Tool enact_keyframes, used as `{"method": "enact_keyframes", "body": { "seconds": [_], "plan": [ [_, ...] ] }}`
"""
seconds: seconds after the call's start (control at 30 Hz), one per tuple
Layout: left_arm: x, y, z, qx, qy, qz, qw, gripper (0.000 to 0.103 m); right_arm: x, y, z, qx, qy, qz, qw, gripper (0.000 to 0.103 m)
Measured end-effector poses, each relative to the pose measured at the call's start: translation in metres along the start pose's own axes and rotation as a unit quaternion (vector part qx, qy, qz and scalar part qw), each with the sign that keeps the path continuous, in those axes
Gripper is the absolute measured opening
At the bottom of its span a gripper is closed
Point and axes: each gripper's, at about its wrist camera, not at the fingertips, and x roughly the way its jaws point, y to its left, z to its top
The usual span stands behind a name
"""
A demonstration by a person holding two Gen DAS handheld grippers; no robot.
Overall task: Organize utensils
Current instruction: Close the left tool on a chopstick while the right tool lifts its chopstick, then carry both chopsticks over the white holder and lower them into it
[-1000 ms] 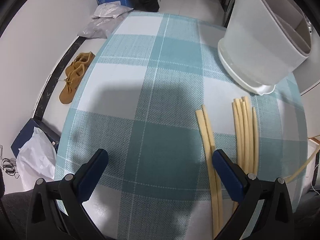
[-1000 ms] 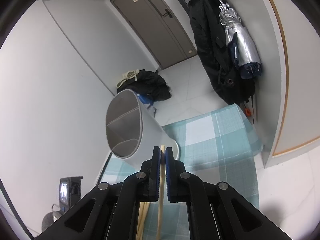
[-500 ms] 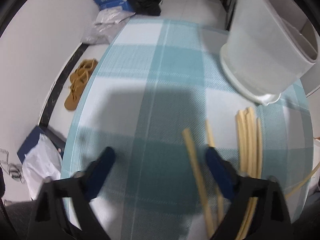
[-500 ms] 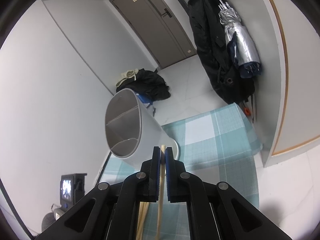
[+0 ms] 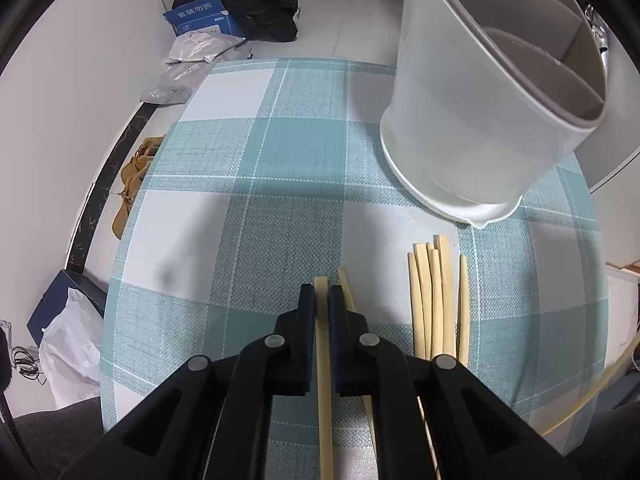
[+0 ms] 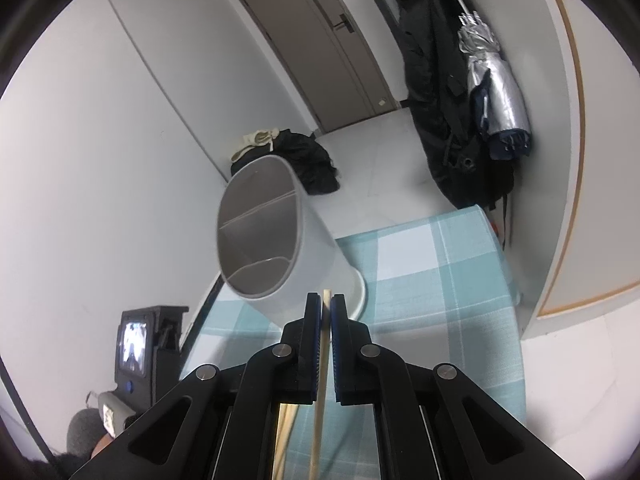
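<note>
My left gripper (image 5: 321, 294) points down at the checked tablecloth (image 5: 280, 168) and is shut on a pale wooden chopstick (image 5: 323, 380) that runs back between its fingers. A second chopstick (image 5: 347, 292) lies just right of it on the cloth. Several more chopsticks (image 5: 434, 300) lie in a bunch further right. A white utensil holder (image 5: 472, 120) with inner dividers stands beyond them. My right gripper (image 6: 326, 298) is raised, shut on another chopstick (image 6: 320, 400), facing the holder (image 6: 276, 256).
The table's left edge drops to a floor with brown sandals (image 5: 134, 182), plastic bags (image 5: 196, 46) and a blue box (image 5: 202, 14). A dark bag (image 6: 308, 160), a door (image 6: 316, 40) and hanging coats (image 6: 444, 100) lie beyond. A small screen device (image 6: 138, 340) stands at the left.
My left gripper went from wide open to shut, taking hold of one of the two chopsticks at the left. The right gripper kept still with its chopstick.
</note>
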Motion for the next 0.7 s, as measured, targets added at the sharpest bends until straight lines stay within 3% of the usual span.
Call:
{"method": "enact_keyframes", "body": {
  "seconds": [0.1, 0.23, 0.47, 0.7],
  "plan": [
    [-0.012, 0.001, 0.0, -0.004, -0.019, -0.009, 0.9998, 0.003, -0.004, 0.008, -0.002, -0.009, -0.011, -0.004, 1.0, 0.004],
    [-0.042, -0.005, -0.002, 0.003, -0.075, -0.029, 0.9968, 0.003, -0.008, 0.015, -0.003, -0.012, -0.021, -0.003, 1.0, 0.004],
    [-0.096, -0.015, -0.003, 0.026, -0.165, -0.059, 0.9842, 0.003, -0.022, 0.029, -0.007, -0.028, -0.044, -0.001, 0.999, 0.004],
    [-0.124, -0.023, -0.005, 0.044, -0.209, -0.078, 0.9738, 0.002, -0.031, 0.032, -0.007, -0.037, -0.056, 0.009, 0.998, 0.004]
  ]
}}
